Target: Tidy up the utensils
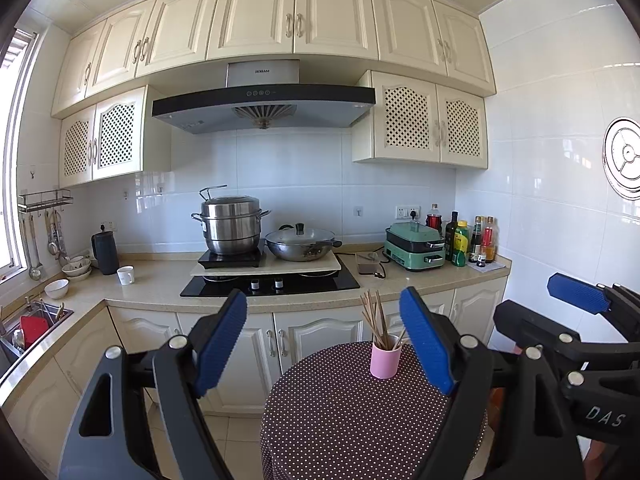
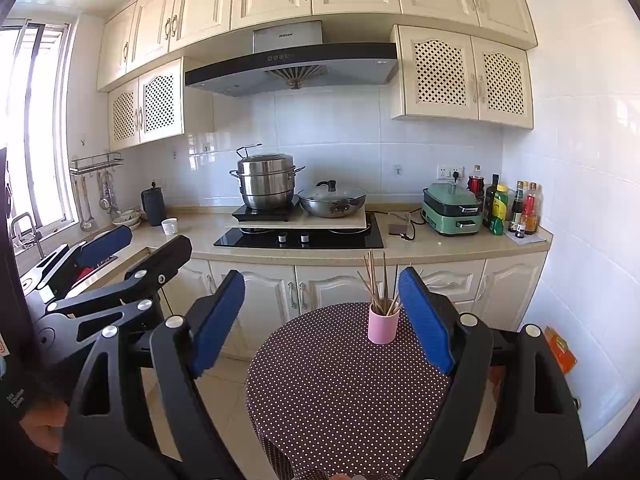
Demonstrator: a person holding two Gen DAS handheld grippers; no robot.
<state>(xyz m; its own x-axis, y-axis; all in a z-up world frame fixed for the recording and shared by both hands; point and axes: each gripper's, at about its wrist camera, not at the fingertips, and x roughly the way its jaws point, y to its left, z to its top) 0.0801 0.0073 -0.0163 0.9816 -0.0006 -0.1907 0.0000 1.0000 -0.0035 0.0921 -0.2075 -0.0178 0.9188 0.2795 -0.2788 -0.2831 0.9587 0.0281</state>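
Note:
A pink cup [image 1: 385,357] [image 2: 383,325] stands upright near the far edge of a small round table [image 1: 340,412] [image 2: 336,380] with a brown polka-dot cloth. Several wooden chopsticks [image 1: 376,318] [image 2: 378,284] stick up out of it, fanned apart. My left gripper [image 1: 324,312] is held open above the near side of the table, blue pads wide apart, nothing between them. My right gripper [image 2: 322,292] is open too and holds nothing. In the left wrist view the right gripper [image 1: 576,300] shows at the right edge; in the right wrist view the left gripper [image 2: 108,244] shows at the left.
Behind the table runs a kitchen counter [image 1: 160,284] with a hob, a steel steamer pot [image 1: 230,226], a lidded wok [image 1: 300,244], a green electric cooker [image 1: 416,246], bottles [image 1: 472,240], a white mug [image 1: 126,275] and a black kettle [image 1: 105,253]. A sink [image 1: 32,328] lies at the left.

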